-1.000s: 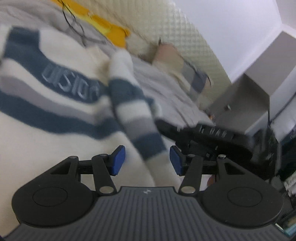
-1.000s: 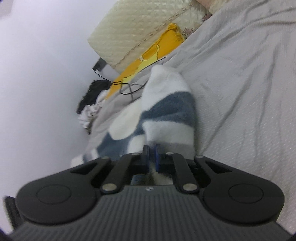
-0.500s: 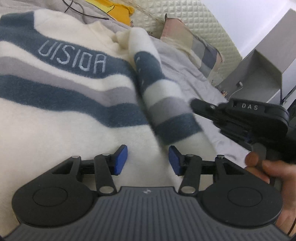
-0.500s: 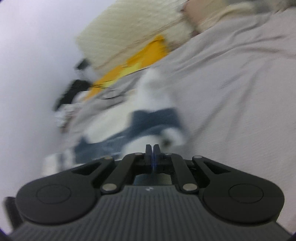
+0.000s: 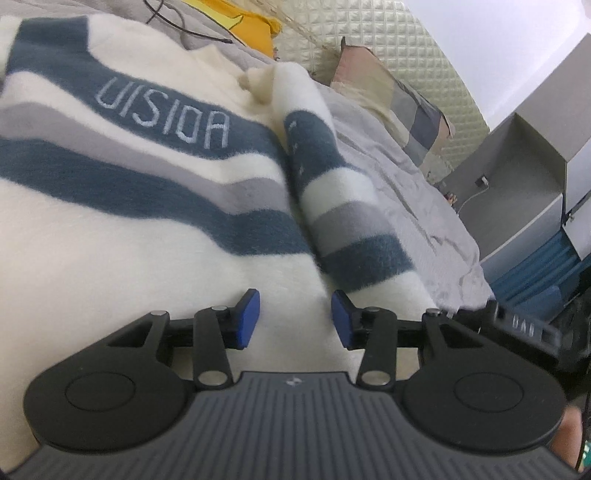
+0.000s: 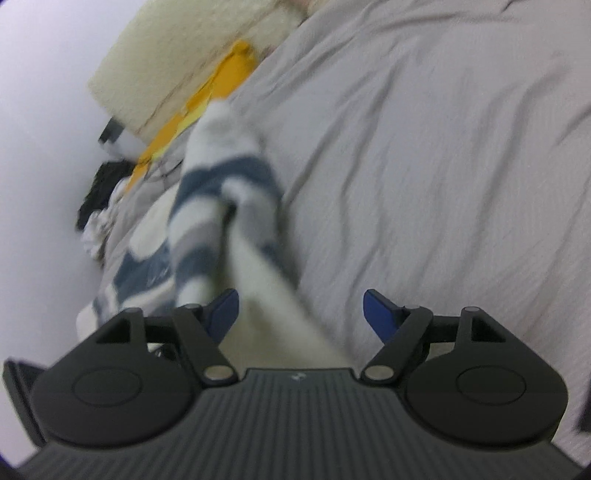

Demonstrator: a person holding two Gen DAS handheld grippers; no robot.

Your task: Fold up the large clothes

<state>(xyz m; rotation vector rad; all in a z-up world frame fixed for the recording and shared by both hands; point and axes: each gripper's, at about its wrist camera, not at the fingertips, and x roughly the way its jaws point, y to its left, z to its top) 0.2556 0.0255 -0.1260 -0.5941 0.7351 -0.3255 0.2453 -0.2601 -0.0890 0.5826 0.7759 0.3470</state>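
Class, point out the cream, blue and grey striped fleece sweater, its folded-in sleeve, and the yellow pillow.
Striped fleece sweater (image 5: 110, 229): left wrist view, cream chest below the stripes.
Folded-in sleeve (image 5: 343, 206): left wrist view, grey band.
Yellow pillow (image 5: 255, 27): left wrist view, corner.

I see a bed (image 6: 424, 155) under a wrinkled grey sheet. Spread across it lies the cream sweater (image 5: 122, 206) with blue and grey stripes (one sleeve (image 5: 343, 206) folded alongside the body). Near the quilted headboard (image 5: 388, 48) rest a checked pillow (image 5: 402, 107), a yellow cloth (image 6: 221, 85) and a thin black cable (image 5: 184, 26).
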